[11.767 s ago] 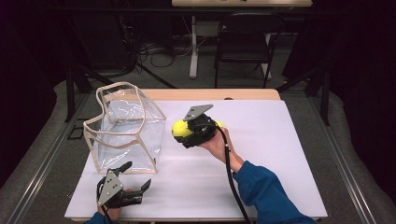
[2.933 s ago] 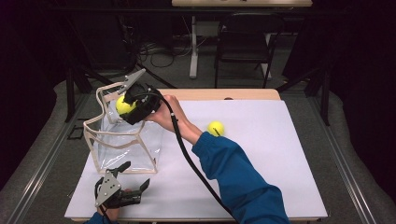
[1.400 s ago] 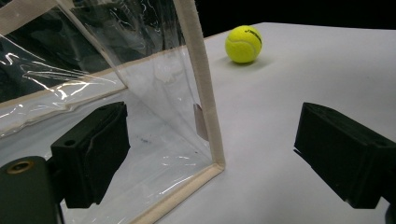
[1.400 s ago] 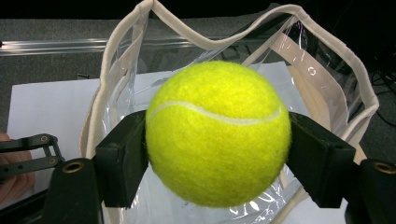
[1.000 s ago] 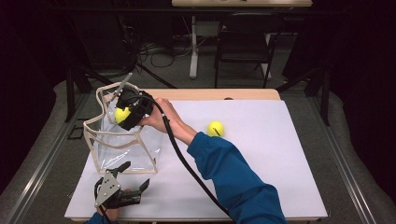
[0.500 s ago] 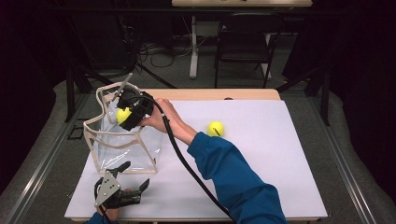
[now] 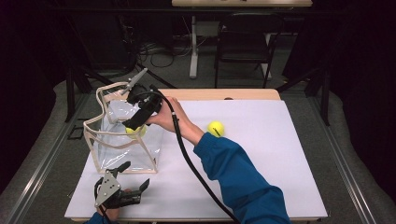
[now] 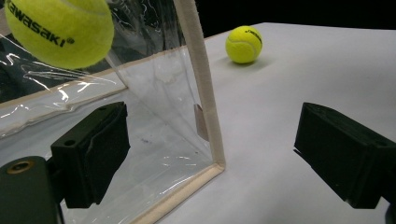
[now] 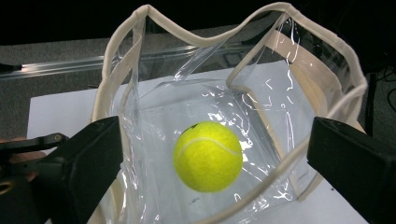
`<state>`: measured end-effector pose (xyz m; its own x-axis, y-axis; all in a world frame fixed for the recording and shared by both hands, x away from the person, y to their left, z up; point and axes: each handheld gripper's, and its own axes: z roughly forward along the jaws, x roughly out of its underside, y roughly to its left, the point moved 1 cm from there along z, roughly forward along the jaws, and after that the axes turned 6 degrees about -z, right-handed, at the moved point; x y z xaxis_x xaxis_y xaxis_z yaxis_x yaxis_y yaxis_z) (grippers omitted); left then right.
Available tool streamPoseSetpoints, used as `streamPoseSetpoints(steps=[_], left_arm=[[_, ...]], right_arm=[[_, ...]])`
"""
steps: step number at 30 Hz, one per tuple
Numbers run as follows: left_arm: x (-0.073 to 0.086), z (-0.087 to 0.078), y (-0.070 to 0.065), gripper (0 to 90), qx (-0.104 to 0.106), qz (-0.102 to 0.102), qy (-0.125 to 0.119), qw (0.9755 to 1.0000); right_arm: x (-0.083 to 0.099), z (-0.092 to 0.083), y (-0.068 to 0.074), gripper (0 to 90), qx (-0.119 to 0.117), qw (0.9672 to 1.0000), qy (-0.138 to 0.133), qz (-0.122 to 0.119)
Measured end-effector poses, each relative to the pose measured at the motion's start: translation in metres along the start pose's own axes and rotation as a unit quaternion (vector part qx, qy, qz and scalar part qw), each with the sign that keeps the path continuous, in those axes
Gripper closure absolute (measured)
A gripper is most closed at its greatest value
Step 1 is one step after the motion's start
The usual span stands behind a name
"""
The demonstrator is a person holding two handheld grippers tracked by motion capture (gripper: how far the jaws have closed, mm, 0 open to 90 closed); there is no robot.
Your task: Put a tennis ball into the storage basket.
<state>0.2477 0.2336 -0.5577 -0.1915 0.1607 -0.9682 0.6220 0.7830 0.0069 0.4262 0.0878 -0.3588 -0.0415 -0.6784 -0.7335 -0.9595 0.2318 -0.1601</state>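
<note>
A clear plastic bag with beige trim stands open on the left of the white table. My right gripper points down into its mouth with jaws open. A yellow tennis ball is just below the jaws, inside the bag and free of them. The right gripper view shows that ball in mid-air above the bag's floor, between the wide-apart jaws. A second tennis ball lies on the table to the right of the bag. My left gripper rests open near the table's front left, facing the bag's corner seam.
The white sheet covers the table, with open surface right of the second ball. The right gripper's black cable trails across the middle of the table. A chair and stands sit on the floor beyond the far edge.
Half a second ago the right gripper held the ball over the bag's mouth. Its jaws have since opened and the ball has dropped inside. The left gripper has stayed put.
</note>
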Motion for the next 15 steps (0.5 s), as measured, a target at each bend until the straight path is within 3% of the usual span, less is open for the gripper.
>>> streamPoseSetpoints(steps=[15], left_arm=[[0.0,0.001,0.0,10.1,-0.001,0.001,0.002,1.0]], right_arm=[[0.033,-0.039,-0.009,0.0,0.012,0.9995,-0.026,0.016]])
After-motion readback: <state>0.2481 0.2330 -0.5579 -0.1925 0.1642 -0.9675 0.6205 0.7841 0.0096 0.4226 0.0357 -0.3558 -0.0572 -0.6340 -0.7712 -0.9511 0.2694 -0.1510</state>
